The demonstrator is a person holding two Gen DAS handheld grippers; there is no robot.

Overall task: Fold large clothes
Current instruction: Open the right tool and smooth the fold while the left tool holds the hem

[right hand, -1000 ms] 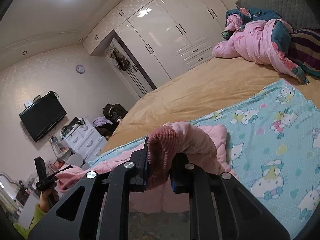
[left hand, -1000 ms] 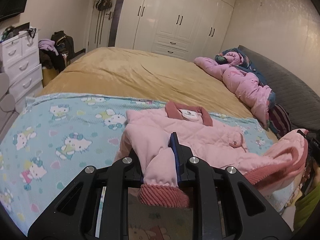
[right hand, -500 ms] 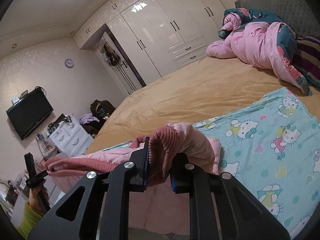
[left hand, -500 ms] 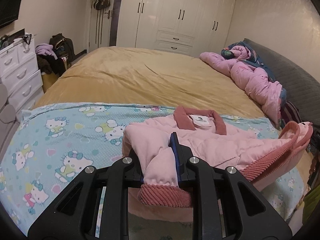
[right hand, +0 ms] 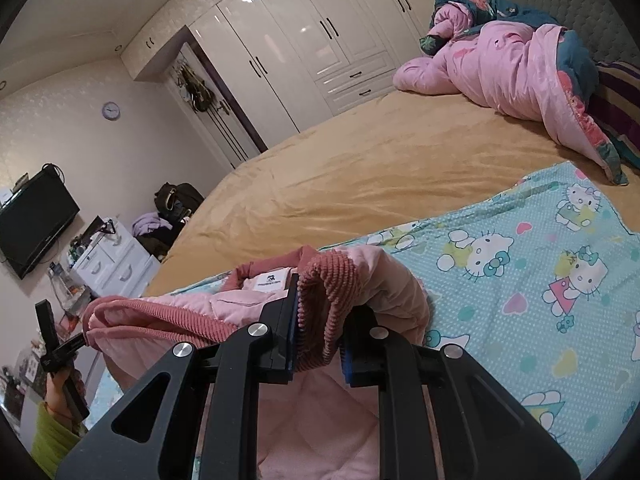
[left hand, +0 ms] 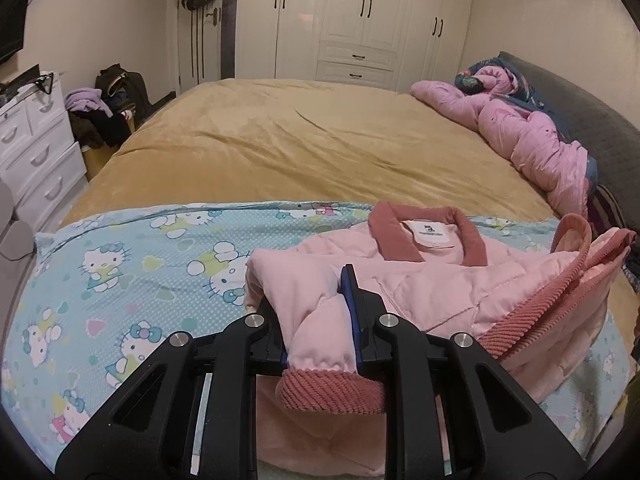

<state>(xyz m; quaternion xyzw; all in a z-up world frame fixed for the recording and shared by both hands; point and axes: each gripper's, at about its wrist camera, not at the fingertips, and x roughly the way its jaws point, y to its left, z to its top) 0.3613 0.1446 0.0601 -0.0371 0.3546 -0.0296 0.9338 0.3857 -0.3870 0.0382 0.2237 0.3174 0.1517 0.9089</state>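
Observation:
A pink quilted jacket (left hand: 432,284) with a dusty-red ribbed collar and hem lies on a blue cartoon-cat blanket (left hand: 132,264) near the bed's front edge. Its collar and white label face up. My left gripper (left hand: 316,312) is shut on the jacket's bottom edge, with the ribbed hem (left hand: 328,394) hanging just behind the pads. In the right wrist view my right gripper (right hand: 320,324) is shut on the ribbed hem (right hand: 324,292) at the jacket's (right hand: 192,308) other corner. The lower part is lifted and folded toward the collar. The left hand holding its gripper (right hand: 56,344) shows at the far left.
A mustard bedspread (left hand: 304,148) covers the bed beyond the blanket. A bunched pink quilt (left hand: 524,132) lies against the grey headboard at right. White drawers (left hand: 36,148) and a pile of bags and clothes stand left of the bed; white wardrobes line the back wall.
Both grippers have carried the jacket's lower edge forward and a little down toward the collar. The hem between them has stretched out straighter, and the collar now lies closer to the grippers.

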